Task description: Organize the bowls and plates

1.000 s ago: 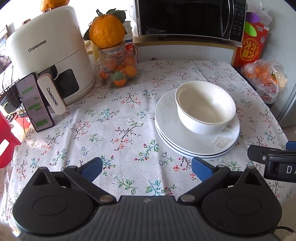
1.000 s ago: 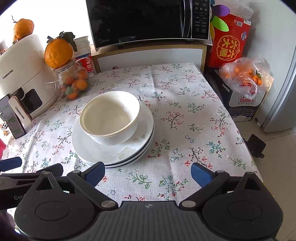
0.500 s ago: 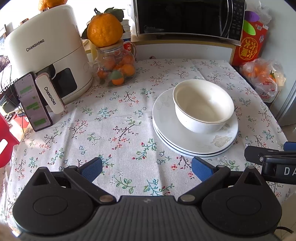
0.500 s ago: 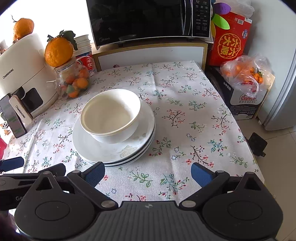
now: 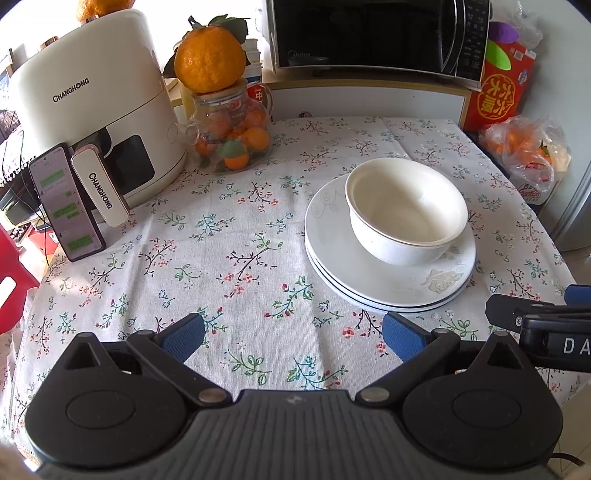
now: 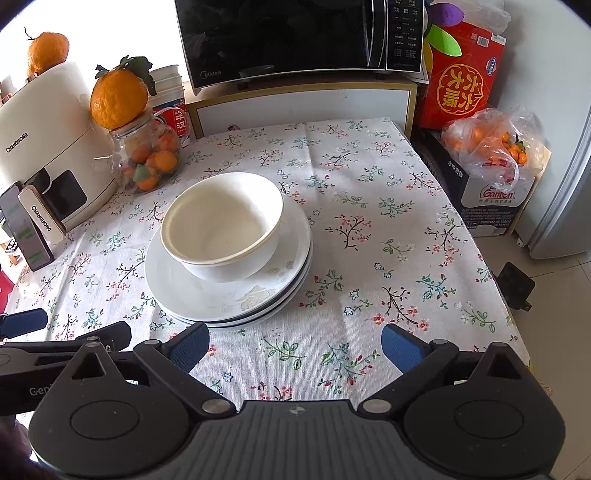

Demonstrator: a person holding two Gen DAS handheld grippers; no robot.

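White nested bowls sit on a stack of white plates on the floral tablecloth; they also show in the right wrist view as bowls on plates. My left gripper is open and empty, hovering over the cloth to the left of and nearer than the plates. My right gripper is open and empty, just nearer than the plates' front rim. The right gripper's side shows in the left wrist view.
A white air fryer with a phone leaning on it stands at the left. A glass jar of fruit topped by an orange stands behind. A microwave sits at the back. A bag of oranges lies off the table's right edge.
Both grippers have drawn back slightly and stay open. The bowls and plates have not moved.
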